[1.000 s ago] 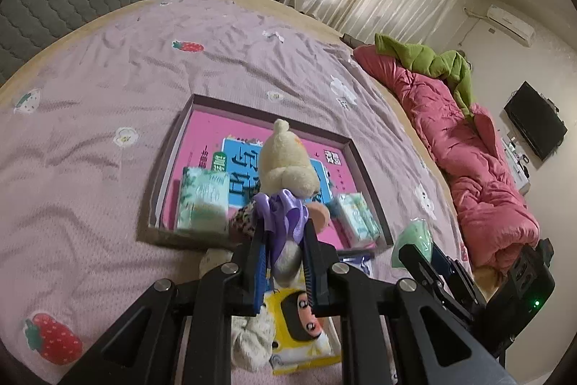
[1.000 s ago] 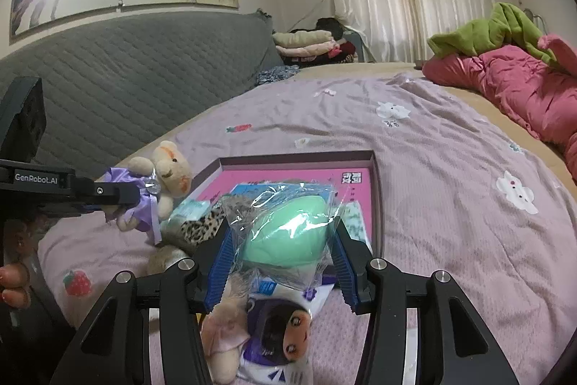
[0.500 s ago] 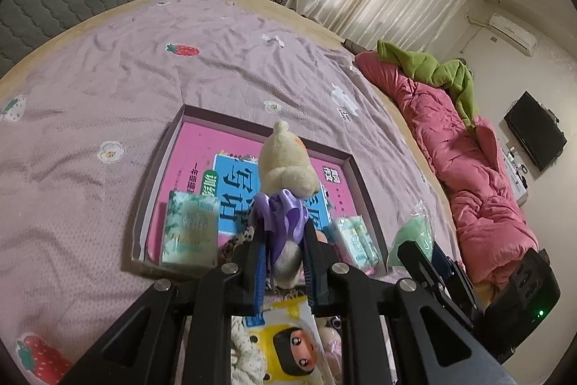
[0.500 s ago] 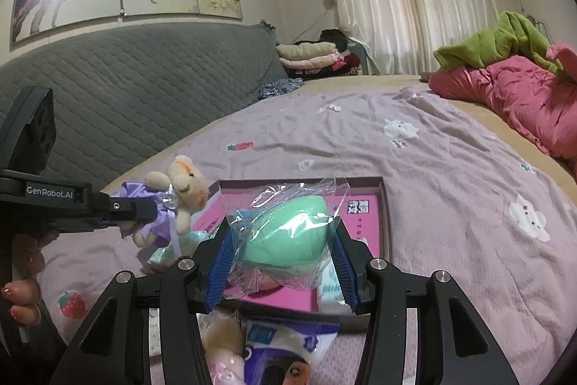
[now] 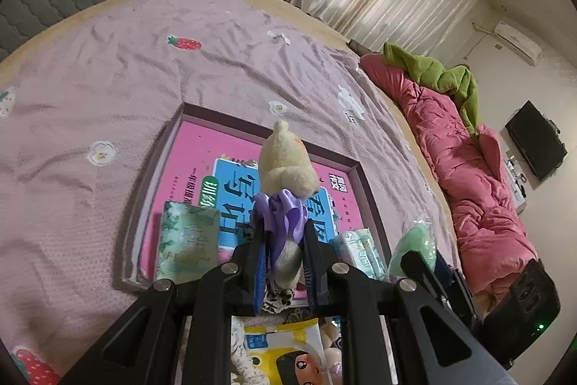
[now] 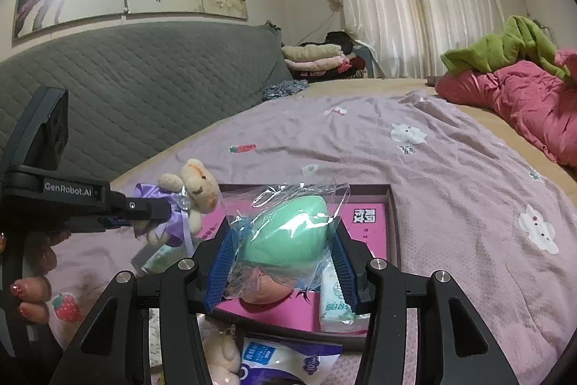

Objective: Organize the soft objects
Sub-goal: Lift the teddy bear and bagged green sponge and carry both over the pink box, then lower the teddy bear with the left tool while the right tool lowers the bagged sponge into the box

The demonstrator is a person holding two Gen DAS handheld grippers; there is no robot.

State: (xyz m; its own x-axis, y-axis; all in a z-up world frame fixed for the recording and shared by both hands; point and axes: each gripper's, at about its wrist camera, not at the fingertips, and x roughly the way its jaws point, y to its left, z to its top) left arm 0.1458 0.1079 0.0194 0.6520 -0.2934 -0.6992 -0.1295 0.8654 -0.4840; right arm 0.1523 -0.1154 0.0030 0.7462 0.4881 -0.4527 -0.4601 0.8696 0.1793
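Note:
My left gripper (image 5: 281, 237) is shut on a small cream teddy bear in a purple dress (image 5: 286, 168), held above a shallow pink-bottomed box (image 5: 151, 168) on the bed. From the right wrist view the same bear (image 6: 191, 190) hangs at the left gripper's tip (image 6: 158, 208), left of the box (image 6: 391, 215). My right gripper (image 6: 285, 240) is shut on a green sponge wrapped in clear plastic (image 6: 288, 233), over the box's near part. Two tissue packs (image 5: 189, 237) (image 5: 360, 251) lie inside the box.
Near the box's front edge lie packets with a cartoon face (image 5: 288, 356), a small plush (image 6: 220, 359) and a leopard-print piece (image 5: 277, 298). A pink quilt with a green blanket (image 5: 468, 147) runs along the right. A grey quilted headboard (image 6: 144, 89) stands behind. A hand (image 6: 32, 291) grips the left tool.
Both grippers have moved forward over the box with their loads. The loose packets have slid toward the lower edge of both views. Neither grip has changed.

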